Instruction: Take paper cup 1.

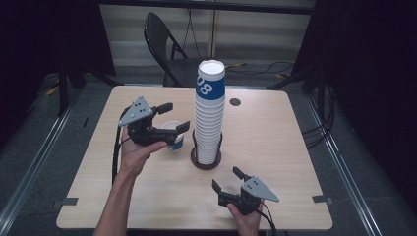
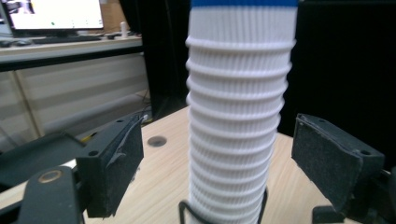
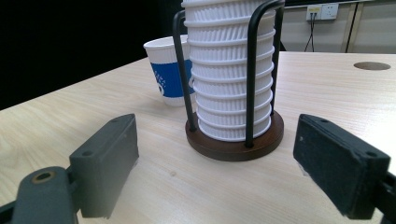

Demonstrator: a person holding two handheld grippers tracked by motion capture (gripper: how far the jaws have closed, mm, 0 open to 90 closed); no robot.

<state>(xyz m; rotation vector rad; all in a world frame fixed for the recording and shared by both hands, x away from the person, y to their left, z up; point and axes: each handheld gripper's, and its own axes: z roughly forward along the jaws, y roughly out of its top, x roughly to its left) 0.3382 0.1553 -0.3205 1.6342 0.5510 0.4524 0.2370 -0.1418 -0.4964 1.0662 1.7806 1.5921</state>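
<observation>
Risk I see: my left tool (image 1: pixel 173 117), jaws apart and empty beside the tall stack of ribbed white paper cups (image 1: pixel 209 118) mid-desk (image 1: pixel 275 147), could clip and topple it.

This looks like a lab or recording studio set up in an office room. A pale wooden surface (image 1: pixel 275 147) with a cable hole stands between black curtains (image 1: pixel 373 73) on both sides, with metal rails (image 1: pixel 29 162) on the grey floor and cables (image 1: pixel 319 123) trailing along it. A folding chair (image 1: pixel 164 46) waits beyond the far edge. In the left gripper view, a lit monitor (image 2: pixel 56 14) sits on a desk (image 2: pixel 70 46); the right gripper view shows a wall socket (image 3: pixel 323 10).
</observation>
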